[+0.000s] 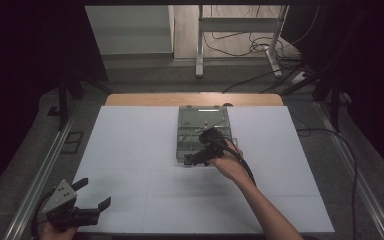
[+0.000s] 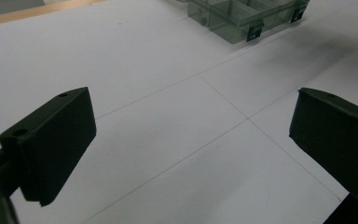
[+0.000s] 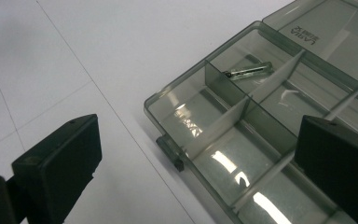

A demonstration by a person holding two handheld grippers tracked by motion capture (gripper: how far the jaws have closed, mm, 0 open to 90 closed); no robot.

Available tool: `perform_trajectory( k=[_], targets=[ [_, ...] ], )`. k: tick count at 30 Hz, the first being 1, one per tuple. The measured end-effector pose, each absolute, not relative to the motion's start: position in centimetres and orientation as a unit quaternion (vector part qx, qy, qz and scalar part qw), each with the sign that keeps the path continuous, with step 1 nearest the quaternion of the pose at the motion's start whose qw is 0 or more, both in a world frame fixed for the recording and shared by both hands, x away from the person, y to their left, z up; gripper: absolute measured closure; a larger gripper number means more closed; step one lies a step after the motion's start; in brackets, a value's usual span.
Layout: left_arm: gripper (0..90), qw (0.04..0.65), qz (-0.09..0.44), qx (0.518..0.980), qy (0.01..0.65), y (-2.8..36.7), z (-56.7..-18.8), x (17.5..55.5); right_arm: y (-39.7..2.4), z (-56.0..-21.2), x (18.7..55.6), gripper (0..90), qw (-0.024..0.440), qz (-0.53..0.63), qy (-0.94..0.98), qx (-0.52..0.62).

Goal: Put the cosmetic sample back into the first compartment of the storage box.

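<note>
Here, at the near left corner of the white desk (image 1: pixel 130 145), the left hand-held gripper (image 1: pixel 94 194) rests idle, jaws spread wide on nothing, well apart from the work. Toward the middle, a clear compartment box (image 1: pixel 201 134) lies with its lid folded back so its cells can be reached. The right hand-held gripper (image 1: pixel 190 159) hovers at its near edge, jaws wide and empty; a small metal piece (image 3: pixel 249 71) lies in one cell.

A white board (image 1: pixel 130 150) covers the wooden table (image 1: pixel 145 99); cables (image 1: pixel 240 45) litter the floor beyond.
</note>
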State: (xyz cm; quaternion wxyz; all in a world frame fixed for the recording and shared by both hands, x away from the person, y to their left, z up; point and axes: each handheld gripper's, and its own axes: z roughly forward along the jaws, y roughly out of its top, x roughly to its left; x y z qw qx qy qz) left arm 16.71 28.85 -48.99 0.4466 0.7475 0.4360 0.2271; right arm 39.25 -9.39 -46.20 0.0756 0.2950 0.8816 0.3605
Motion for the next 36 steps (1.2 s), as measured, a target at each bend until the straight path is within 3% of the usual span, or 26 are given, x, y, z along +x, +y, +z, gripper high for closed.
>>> perform_trajectory(
  k=[36],
  targets=[
    [0.9, 0.446, 0.227, 0.747, 0.437, 28.9, -49.0, 16.7, -13.2, -45.2, 34.7, 0.8, 0.108, 0.386, 0.868, 0.294]
  ],
)
